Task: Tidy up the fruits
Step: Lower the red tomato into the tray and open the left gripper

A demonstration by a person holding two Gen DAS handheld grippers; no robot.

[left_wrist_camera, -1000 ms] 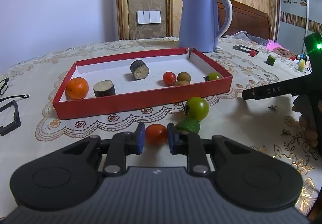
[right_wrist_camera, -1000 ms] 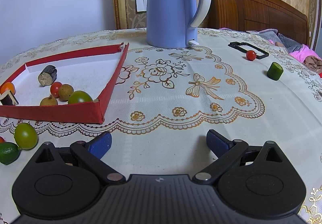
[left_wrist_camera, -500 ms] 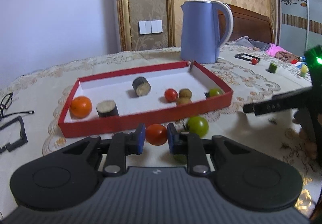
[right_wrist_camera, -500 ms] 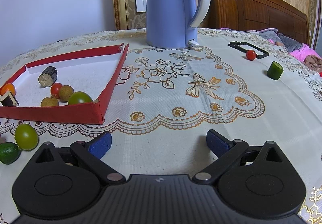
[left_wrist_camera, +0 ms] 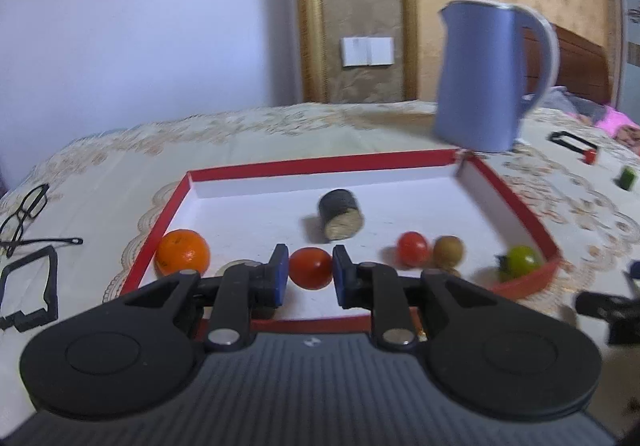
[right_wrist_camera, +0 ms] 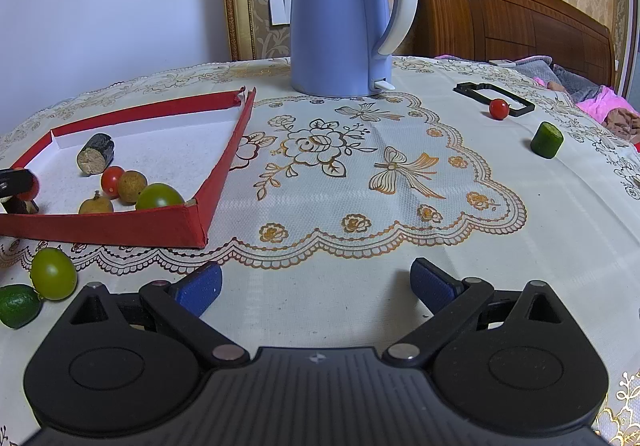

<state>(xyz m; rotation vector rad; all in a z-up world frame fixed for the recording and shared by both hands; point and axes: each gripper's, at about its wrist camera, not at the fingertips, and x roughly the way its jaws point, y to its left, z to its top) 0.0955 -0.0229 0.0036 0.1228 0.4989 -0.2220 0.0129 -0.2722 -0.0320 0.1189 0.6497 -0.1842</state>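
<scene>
So my left tongs [left_wrist_camera: 307, 274] are clamped on a red tomato [left_wrist_camera: 310, 268], tilted a bit downward and hanging over the near edge of the red tray [left_wrist_camera: 516, 205], with the tomato sitting right above the white tray floor. My right tongs [right_wrist_camera: 316, 282] are spread wide with nothing between them, angled down at the bare tablecloth of the table [right_wrist_camera: 360, 205]. The left view is pretty smeared, so the blue kettle [left_wrist_camera: 486, 73] and the stuff at the far right edge are hard to read, and the tongs body hides most of a pale round thing just behind the left pad. In that view I can see an orange [left_wrist_camera: 182, 252] in the tray's left corner, plus glasses [left_wrist_camera: 24, 213] off to the left. The right view cuts the orange off, but it's sharp and shows what the left one doesn't: a green tomato [right_wrist_camera: 53, 273] and a lime [right_wrist_camera: 18, 305] on the table outside the tray, plus a small red tomato [right_wrist_camera: 499, 109] and a green cylinder chunk [right_wrist_camera: 547, 139] well apart on the far right.
</scene>
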